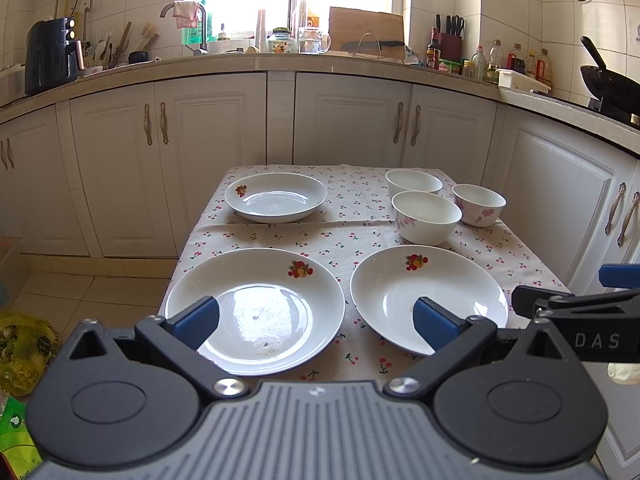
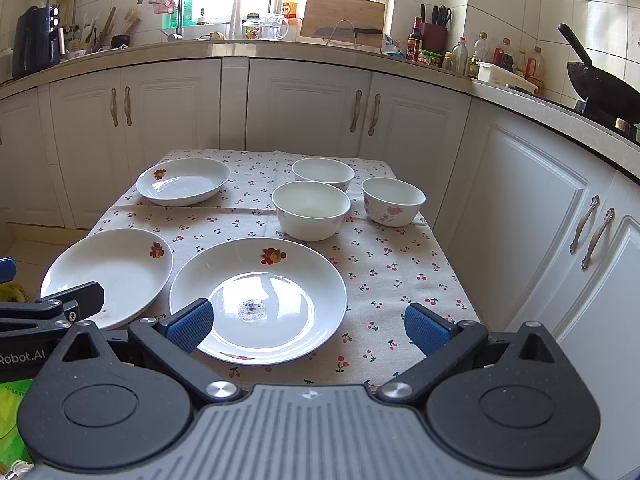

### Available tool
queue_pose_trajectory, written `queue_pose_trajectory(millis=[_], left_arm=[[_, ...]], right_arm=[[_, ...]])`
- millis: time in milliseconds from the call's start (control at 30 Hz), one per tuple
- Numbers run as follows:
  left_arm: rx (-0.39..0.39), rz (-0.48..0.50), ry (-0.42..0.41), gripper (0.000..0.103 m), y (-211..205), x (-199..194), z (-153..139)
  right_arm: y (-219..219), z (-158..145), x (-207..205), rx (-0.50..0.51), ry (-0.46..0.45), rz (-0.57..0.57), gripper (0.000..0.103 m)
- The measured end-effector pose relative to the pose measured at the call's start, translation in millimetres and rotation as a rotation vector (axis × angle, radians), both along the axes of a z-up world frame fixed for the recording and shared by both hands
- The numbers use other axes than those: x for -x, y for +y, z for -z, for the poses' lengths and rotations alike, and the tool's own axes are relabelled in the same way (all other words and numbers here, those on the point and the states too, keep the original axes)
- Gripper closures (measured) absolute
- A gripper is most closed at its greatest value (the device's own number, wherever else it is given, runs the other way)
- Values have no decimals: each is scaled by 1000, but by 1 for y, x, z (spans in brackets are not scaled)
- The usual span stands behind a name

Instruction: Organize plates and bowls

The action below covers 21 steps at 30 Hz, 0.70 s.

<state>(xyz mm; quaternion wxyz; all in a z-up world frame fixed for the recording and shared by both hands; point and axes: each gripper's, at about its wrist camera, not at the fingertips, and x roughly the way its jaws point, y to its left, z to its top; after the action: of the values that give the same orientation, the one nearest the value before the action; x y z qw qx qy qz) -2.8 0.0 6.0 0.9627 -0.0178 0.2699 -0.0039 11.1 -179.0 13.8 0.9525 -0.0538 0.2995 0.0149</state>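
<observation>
Both tongs hover at the near edge of the table [image 2: 400, 280], jaws spread wide apart and gripping nothing: the left tongs [image 1: 316, 322] sit over the near-left plate [image 1: 255, 310] and reach toward the near-right plate [image 1: 429, 296], while the right tongs [image 2: 308, 328] straddle the near-right plate's right half and bare cloth beside it. The two near plates lie side by side on the cherry-print tablecloth [image 2: 384, 248], rims just apart, each white with a fruit motif on its far rim. Behind the near-right plate stands the front bowl [image 2: 311, 215], close to that plate's far rim; just past it is the far bowl [image 2: 323, 174], and to their right the right bowl [image 2: 393, 201] with pink flowers on its side, near the table's right edge. All three bowls are upright and separate from one another. At the far left of the table rests the far plate [image 2: 183, 181], well apart from the bowls. Beyond the table run white cabinets [image 2: 304, 108] under a counter holding a cutting board [image 2: 342, 15], bottles [image 2: 460, 56] and, on the far right, a black wok [image 2: 600, 84]
</observation>
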Motion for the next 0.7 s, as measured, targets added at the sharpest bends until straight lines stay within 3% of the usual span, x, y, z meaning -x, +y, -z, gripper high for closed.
queue_pose_trajectory(millis=[700], left_arm=[[-3,-3,9,1,0,-5,2]], right_arm=[[0,0,-4,0,-2,8,0]])
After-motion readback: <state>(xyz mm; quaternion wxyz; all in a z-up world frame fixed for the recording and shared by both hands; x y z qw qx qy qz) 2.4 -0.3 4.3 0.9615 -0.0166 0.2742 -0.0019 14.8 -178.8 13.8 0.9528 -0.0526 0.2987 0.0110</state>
